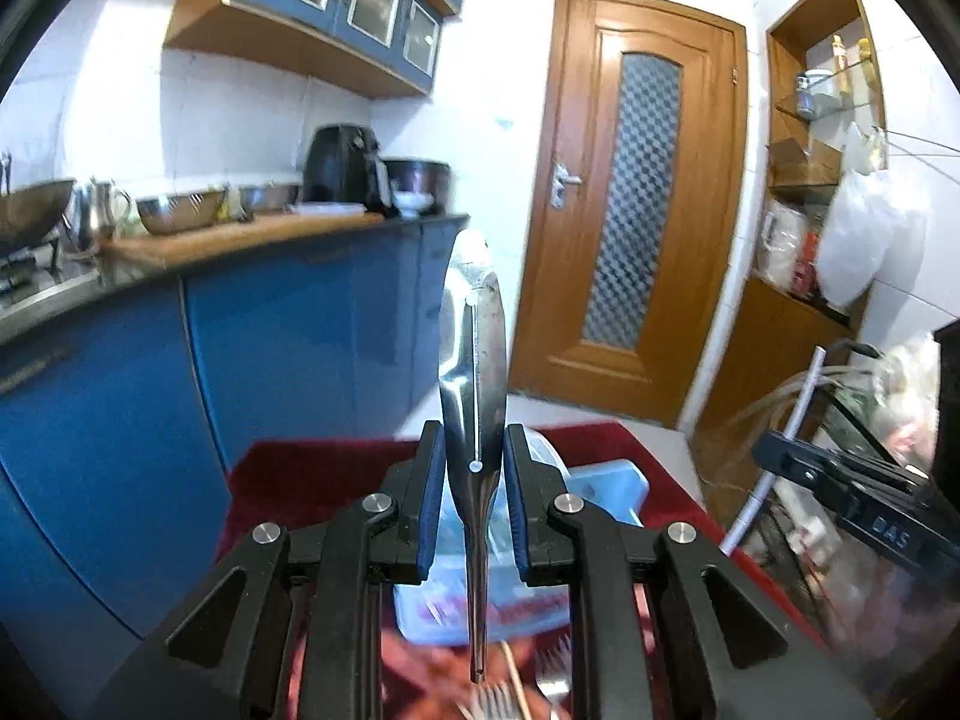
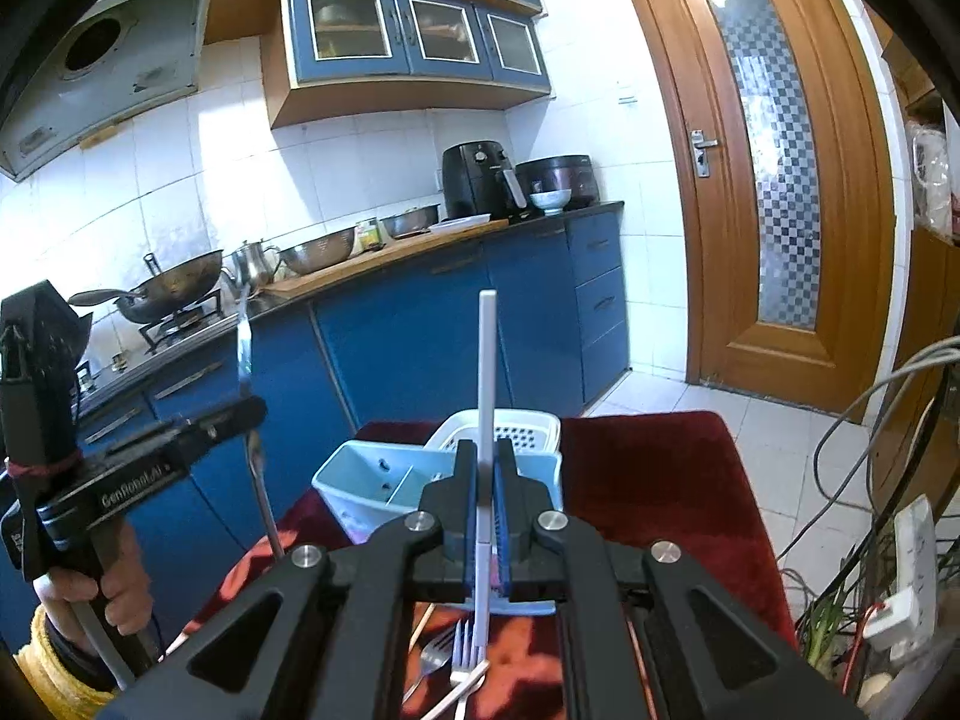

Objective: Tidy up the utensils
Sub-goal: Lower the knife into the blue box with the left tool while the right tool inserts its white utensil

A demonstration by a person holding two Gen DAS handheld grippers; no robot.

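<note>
My left gripper (image 1: 475,468) is shut on a steel spoon (image 1: 474,360), bowl up and handle hanging down, held above the table; it also shows in the right wrist view (image 2: 245,354). My right gripper (image 2: 485,480) is shut on a white chopstick (image 2: 486,372) that stands upright. A light blue utensil caddy (image 2: 360,480) with a white perforated basket (image 2: 522,429) stands on the red tablecloth (image 2: 648,480) just beyond both grippers. Forks (image 2: 459,654) and other loose utensils lie on the cloth below the right gripper.
Blue kitchen cabinets (image 2: 420,324) and a countertop with a wok (image 2: 174,288), bowls and an air fryer (image 2: 477,177) run along the left. A wooden door (image 2: 762,180) is behind the table. Cables and a power strip (image 2: 906,576) are at the right.
</note>
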